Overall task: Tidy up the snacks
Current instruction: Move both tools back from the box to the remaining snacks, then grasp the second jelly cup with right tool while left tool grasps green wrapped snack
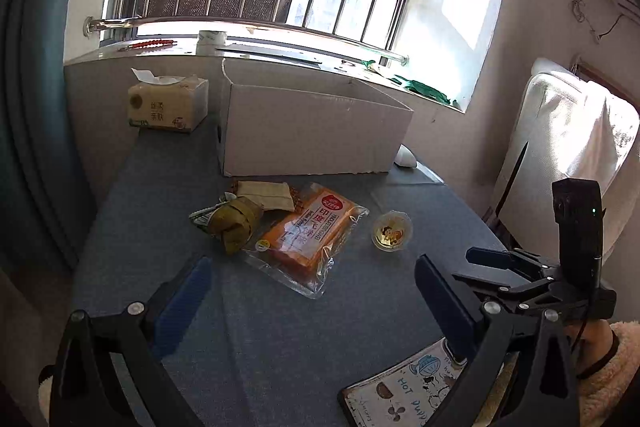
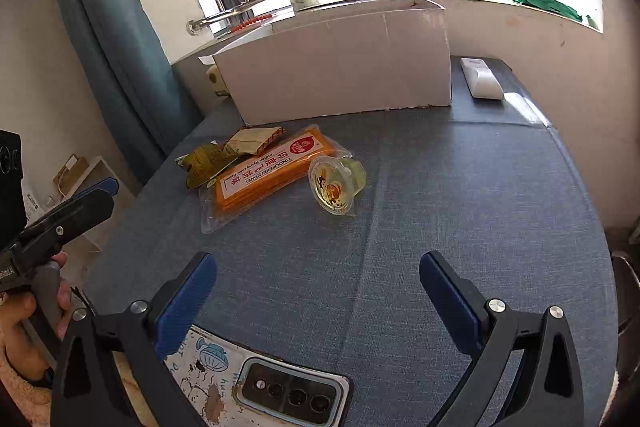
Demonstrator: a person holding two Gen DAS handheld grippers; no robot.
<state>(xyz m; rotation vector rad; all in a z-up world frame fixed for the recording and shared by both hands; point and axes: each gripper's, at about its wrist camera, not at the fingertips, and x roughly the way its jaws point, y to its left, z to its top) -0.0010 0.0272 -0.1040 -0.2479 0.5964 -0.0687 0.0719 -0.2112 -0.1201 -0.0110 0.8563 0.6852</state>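
Observation:
Several snacks lie on the blue-grey table (image 1: 280,339) in front of an open white cardboard box (image 1: 312,131) (image 2: 340,63). They are an orange packet in clear wrap (image 1: 312,231) (image 2: 264,171), a green-brown wrapped bundle (image 1: 236,223) (image 2: 204,163), a beige packet (image 1: 266,195) (image 2: 252,139) and a small jelly cup (image 1: 392,230) (image 2: 334,185) on its side. My left gripper (image 1: 312,291) is open and empty, short of the snacks. My right gripper (image 2: 316,287) is open and empty, short of the jelly cup.
A tissue pack (image 1: 168,105) stands left of the box. A white remote (image 2: 482,77) lies right of it. A phone in a cartoon case (image 2: 260,383) (image 1: 400,391) lies at the table's near edge. A white chair (image 1: 560,147) stands at the right.

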